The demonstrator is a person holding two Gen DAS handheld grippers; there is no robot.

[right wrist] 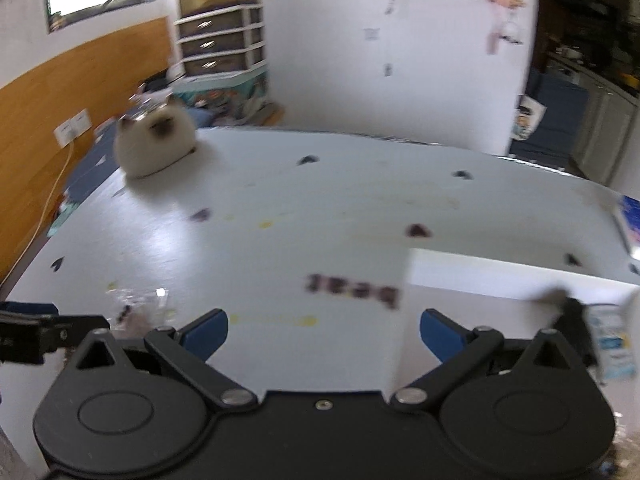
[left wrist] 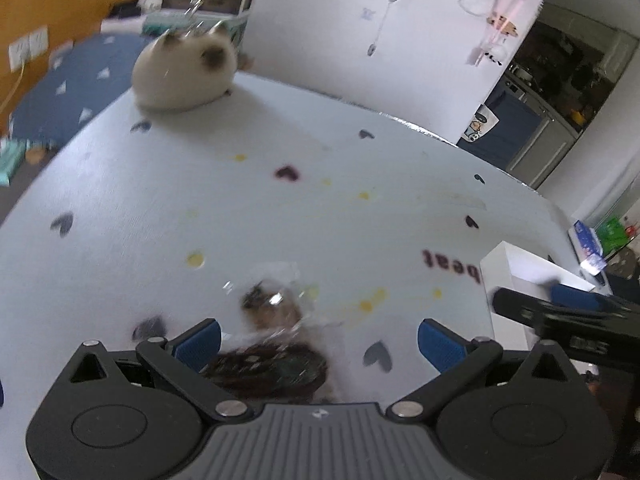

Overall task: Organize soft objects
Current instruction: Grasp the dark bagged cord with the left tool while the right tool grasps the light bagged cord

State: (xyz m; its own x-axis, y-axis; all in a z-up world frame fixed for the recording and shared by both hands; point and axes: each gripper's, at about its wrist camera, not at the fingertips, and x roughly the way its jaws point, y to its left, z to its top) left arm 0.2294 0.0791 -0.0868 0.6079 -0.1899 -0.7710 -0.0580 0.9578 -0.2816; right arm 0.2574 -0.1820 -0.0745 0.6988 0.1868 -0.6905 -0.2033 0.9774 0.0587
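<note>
A small brown-and-cream plush toy wrapped in clear crinkled plastic (left wrist: 276, 312) lay low in the left wrist frame, on the white tabletop with dark heart and yellow dot prints (left wrist: 320, 200). It sat between the blue-padded fingers of the left gripper (left wrist: 320, 340), nearer the left pad; blur hid whether that pad touched it. Its long axis ran roughly from the bottom of the frame upward, away from the camera, and which end was its head could not be told. Both fingers stood wide apart.

In the upper left of both frames sat a round cream plush cat with dark ears and face (right wrist: 156, 142), near the table's far edge, its face turned toward the right wrist camera.

Dark lettering printed on the tabletop (right wrist: 352, 290) appeared upside down and read "beat".

The right gripper (right wrist: 324, 334) hung over the table with its 2 blue-padded fingers spread wide and empty. An open white box (right wrist: 500, 276) stood at the right of that frame.
</note>
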